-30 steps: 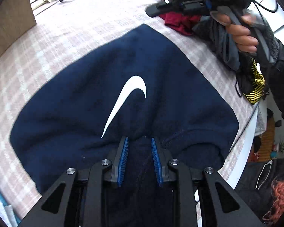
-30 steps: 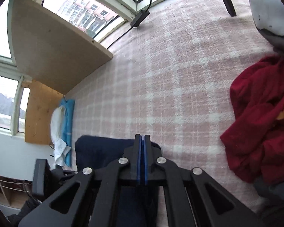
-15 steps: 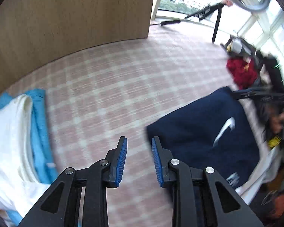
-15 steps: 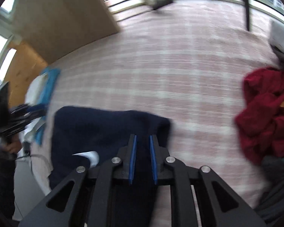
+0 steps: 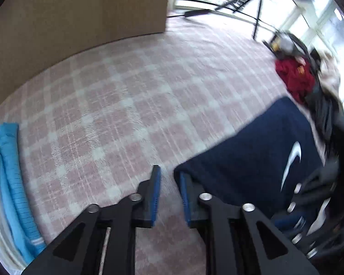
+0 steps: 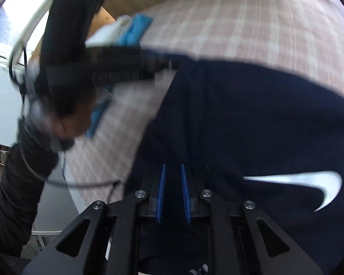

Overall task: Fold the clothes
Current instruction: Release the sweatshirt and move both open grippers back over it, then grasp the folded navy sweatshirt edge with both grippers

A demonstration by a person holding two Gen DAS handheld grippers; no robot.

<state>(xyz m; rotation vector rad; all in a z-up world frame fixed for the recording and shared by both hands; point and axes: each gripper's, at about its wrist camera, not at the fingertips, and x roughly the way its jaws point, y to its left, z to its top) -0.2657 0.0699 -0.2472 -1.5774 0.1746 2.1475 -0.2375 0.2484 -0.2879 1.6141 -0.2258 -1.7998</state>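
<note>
Both my grippers have let go of the navy sweatshirt (image 5: 252, 160) and swung away

Left gripper (image 5: 169, 197) fingers apart over the checked blanket (image 5: 126, 105), right gripper (image 6: 173, 192) apart above the folded sweatshirt lying flat; a careless pass could snag its edge and undo the fold

We hold the left gripper (image 5: 169, 192) low and level, its blue-padded jaws parted with nothing between them. Our right gripper (image 6: 173, 191) also has its jaws apart, gripping nothing. In the right wrist view our left hand (image 6: 66, 119), black-sleeved, grips its tool's handle at the near left, blurred
</note>
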